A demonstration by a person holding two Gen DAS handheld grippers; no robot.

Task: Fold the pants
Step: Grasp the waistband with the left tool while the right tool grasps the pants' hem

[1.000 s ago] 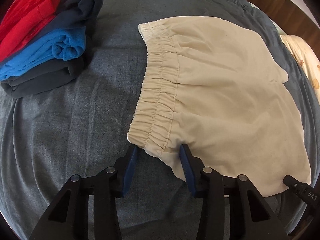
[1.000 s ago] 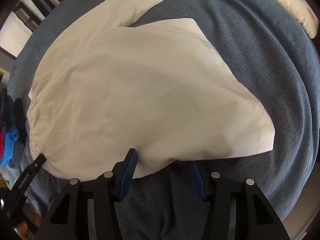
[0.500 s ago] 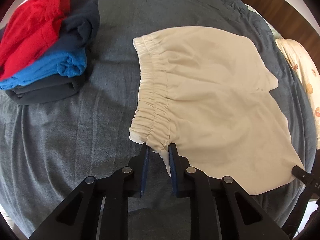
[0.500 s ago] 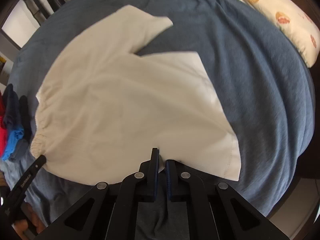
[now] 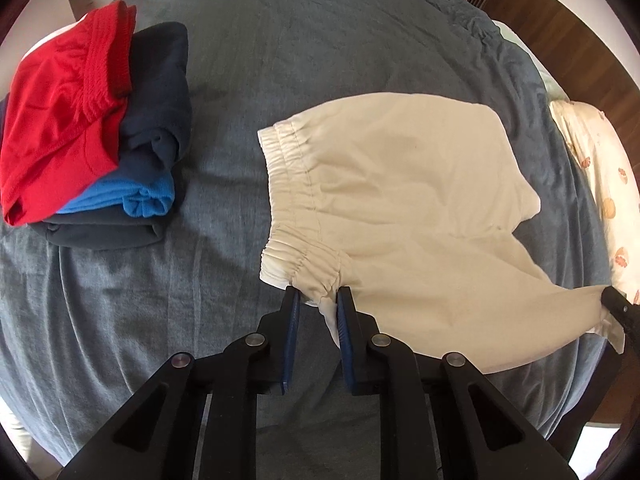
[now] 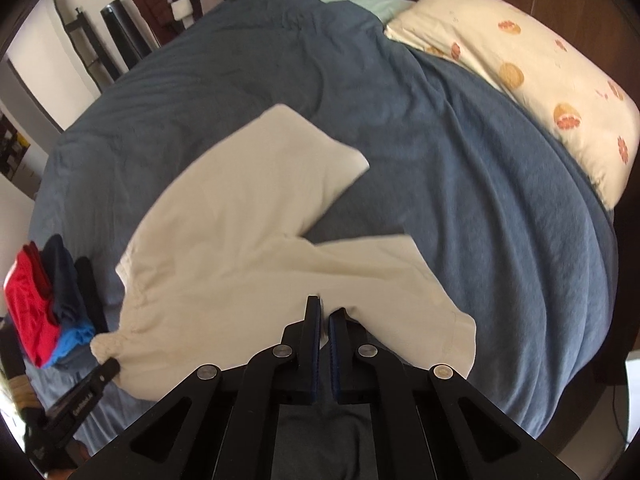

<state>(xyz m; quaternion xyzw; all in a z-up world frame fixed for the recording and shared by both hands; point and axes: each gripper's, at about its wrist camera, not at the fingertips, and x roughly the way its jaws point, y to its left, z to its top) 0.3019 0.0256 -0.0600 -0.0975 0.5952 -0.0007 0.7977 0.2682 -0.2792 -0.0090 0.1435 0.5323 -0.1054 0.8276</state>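
Cream shorts [image 5: 392, 200] lie spread on the dark blue bedcover, with their near edge lifted. My left gripper [image 5: 318, 294] is shut on the near corner of the elastic waistband. My right gripper [image 6: 325, 308] is shut on the near leg's hem edge. In the right wrist view the shorts [image 6: 248, 240] hang raised from the near side, both legs spread toward the far right. The left gripper [image 6: 106, 368] shows at the waistband corner there, and the right gripper's tip [image 5: 616, 304] shows at the hem in the left wrist view.
A stack of folded clothes [image 5: 92, 140], red, navy and blue, sits at the left of the bed. A cream pillow [image 6: 532, 76] with orange print lies at the right. A wooden headboard and a wall with hanging clothes stand beyond the bedcover [image 5: 320, 40].
Both grippers closed on the shorts' near edge, left on the waistband corner, right on the leg hem, and have lifted it up off the bed.
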